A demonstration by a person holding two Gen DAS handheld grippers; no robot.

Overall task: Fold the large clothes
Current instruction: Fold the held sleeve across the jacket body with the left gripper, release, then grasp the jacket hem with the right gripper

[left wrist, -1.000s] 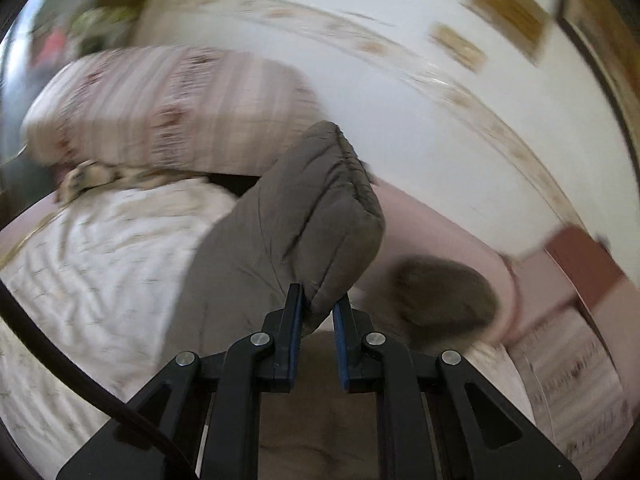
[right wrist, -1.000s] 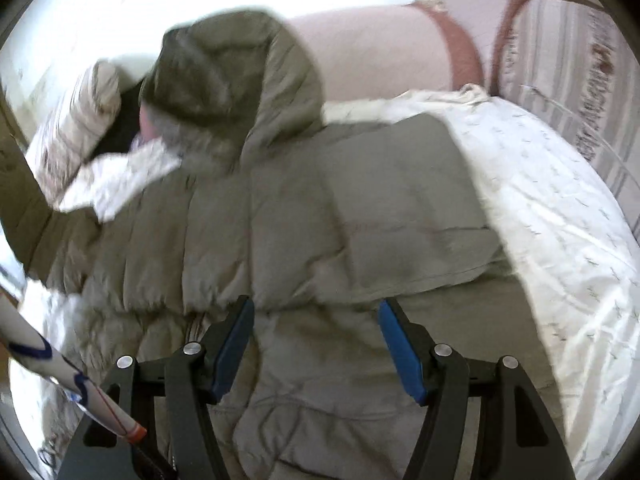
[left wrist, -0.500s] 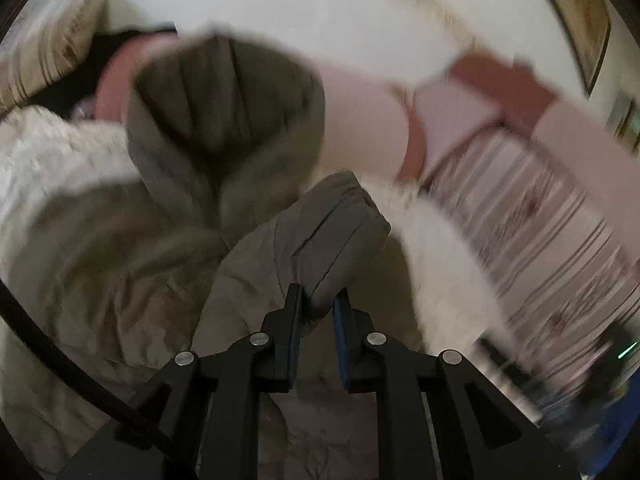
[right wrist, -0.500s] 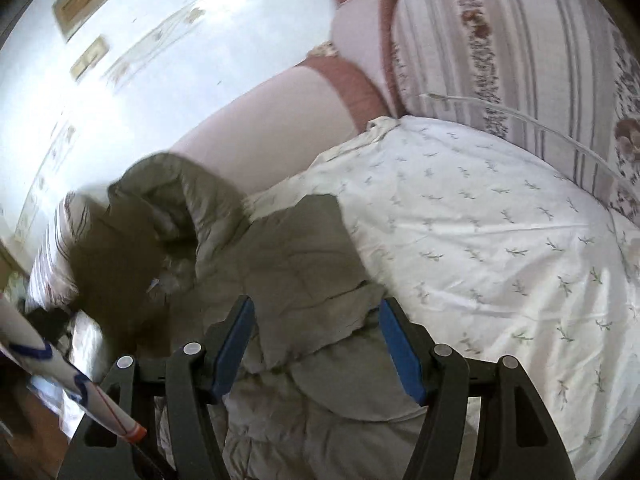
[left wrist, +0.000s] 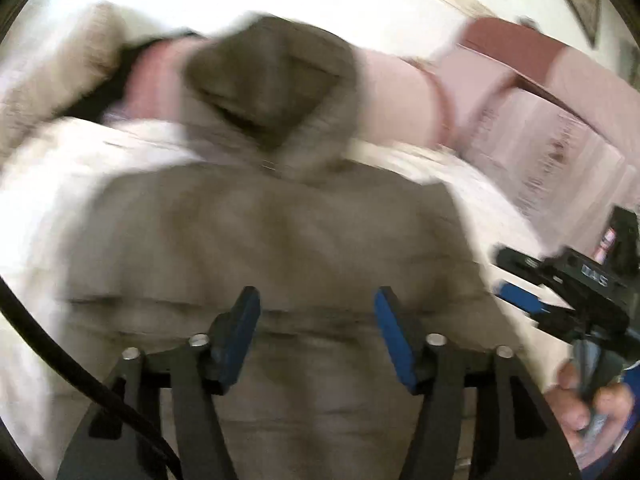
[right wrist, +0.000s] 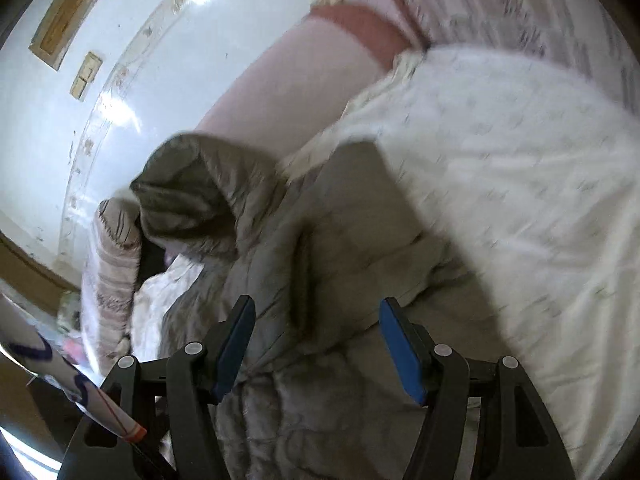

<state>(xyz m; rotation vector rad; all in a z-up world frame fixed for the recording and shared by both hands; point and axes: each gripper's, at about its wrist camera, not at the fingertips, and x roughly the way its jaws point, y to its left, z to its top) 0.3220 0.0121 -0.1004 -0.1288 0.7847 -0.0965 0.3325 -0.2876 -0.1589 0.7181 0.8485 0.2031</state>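
Observation:
A grey-brown puffer jacket (left wrist: 288,248) lies flat on the white bed sheet (left wrist: 60,184), its hood (left wrist: 272,88) propped against the headboard. My left gripper (left wrist: 316,300) hovers over the jacket's body with its jaws opening and nothing pinched between them. In the right wrist view the jacket (right wrist: 340,264) has a sleeve laid across its body and the hood (right wrist: 192,196) lies at the far left. Over the jacket's lower part, my right gripper (right wrist: 316,308) stands open and holds nothing. Its blue pad (left wrist: 518,298) shows at the right edge of the left wrist view.
A pink padded headboard (left wrist: 400,96) and a striped cushion (left wrist: 568,132) close off the far side. Beside the hood lies a striped pillow (right wrist: 114,248). A person's hand (left wrist: 580,412) holds the right gripper. A white tube with blue marks (right wrist: 72,388) crosses the lower left.
My left gripper was shut on a padded sleeve end; it carried it over the jacket, sank, and has let go with its jaws spread. The right gripper stayed open while its view rolled.

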